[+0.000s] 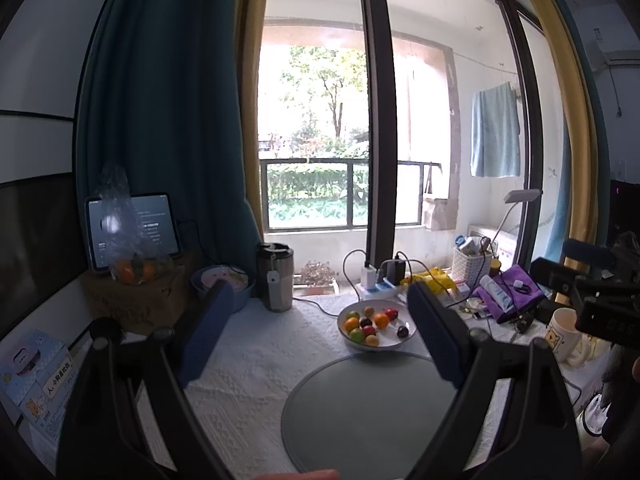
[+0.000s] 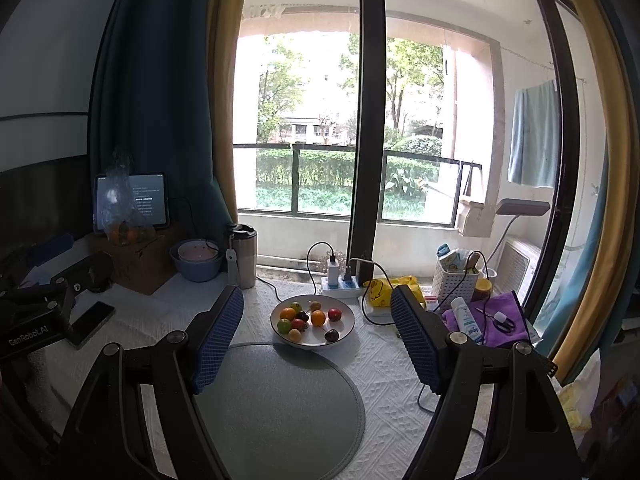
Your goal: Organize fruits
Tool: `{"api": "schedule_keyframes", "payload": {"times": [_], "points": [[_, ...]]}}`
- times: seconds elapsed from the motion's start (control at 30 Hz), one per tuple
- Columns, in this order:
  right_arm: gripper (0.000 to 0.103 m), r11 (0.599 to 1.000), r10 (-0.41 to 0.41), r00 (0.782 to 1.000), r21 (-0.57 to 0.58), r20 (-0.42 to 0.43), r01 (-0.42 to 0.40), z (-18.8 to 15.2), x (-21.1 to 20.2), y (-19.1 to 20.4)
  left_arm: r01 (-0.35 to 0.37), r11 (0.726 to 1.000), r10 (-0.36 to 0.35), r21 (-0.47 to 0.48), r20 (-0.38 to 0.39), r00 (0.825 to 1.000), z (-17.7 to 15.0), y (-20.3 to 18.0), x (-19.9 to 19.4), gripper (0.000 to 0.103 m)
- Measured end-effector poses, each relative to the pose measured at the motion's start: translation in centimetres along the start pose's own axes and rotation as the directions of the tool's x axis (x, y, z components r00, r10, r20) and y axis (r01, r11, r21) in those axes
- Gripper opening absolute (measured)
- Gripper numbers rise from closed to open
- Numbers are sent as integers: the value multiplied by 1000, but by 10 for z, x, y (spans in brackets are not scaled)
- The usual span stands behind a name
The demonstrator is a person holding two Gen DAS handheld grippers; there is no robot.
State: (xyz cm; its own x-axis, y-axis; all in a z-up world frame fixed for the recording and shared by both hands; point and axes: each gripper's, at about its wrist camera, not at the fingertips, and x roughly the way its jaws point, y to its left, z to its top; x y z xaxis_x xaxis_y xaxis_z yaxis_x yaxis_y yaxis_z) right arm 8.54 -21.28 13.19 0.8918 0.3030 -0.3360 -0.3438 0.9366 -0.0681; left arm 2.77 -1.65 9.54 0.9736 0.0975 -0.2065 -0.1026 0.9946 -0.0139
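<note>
A white bowl (image 1: 394,342) (image 2: 344,332) holds several small fruits: oranges (image 1: 381,320) (image 2: 318,317), green ones (image 1: 356,334) (image 2: 284,325), red ones (image 2: 335,314) and a dark plum (image 1: 403,332) (image 2: 331,335). It stands on the white tablecloth just beyond a round grey mat (image 1: 372,412) (image 2: 280,408). My left gripper (image 1: 320,304) is open and empty, held above the mat short of the bowl. My right gripper (image 2: 318,308) is open and empty, also above the mat, with the bowl between its fingers in view.
A steel tumbler (image 1: 275,276) (image 2: 241,255), stacked bowls (image 1: 222,280) (image 2: 198,258), a tablet (image 1: 132,230) on a cardboard box with a bag of oranges (image 1: 130,270), a power strip (image 2: 340,286), a white basket (image 2: 456,284), purple cloth (image 2: 496,316), a mug (image 1: 562,334) and a phone (image 2: 90,324) ring the work area.
</note>
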Motion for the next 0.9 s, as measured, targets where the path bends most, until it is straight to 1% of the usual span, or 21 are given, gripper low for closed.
{"api": "schedule_keyframes", "payload": {"times": [0.47, 0.73, 0.9], "points": [[79, 1000, 9, 1000, -12, -12, -9, 2, 2, 3, 2, 1000, -2, -15, -9, 1000, -3, 4, 0, 89], [79, 1000, 14, 1000, -21, -19, -14, 2, 5, 4, 1, 1000, -2, -24, -28, 1000, -7, 5, 4, 89], [79, 1000, 20, 1000, -19, -23, -21, 1, 7, 4, 24, 1000, -24, -6, -28, 999, -9, 3, 5, 89]]}}
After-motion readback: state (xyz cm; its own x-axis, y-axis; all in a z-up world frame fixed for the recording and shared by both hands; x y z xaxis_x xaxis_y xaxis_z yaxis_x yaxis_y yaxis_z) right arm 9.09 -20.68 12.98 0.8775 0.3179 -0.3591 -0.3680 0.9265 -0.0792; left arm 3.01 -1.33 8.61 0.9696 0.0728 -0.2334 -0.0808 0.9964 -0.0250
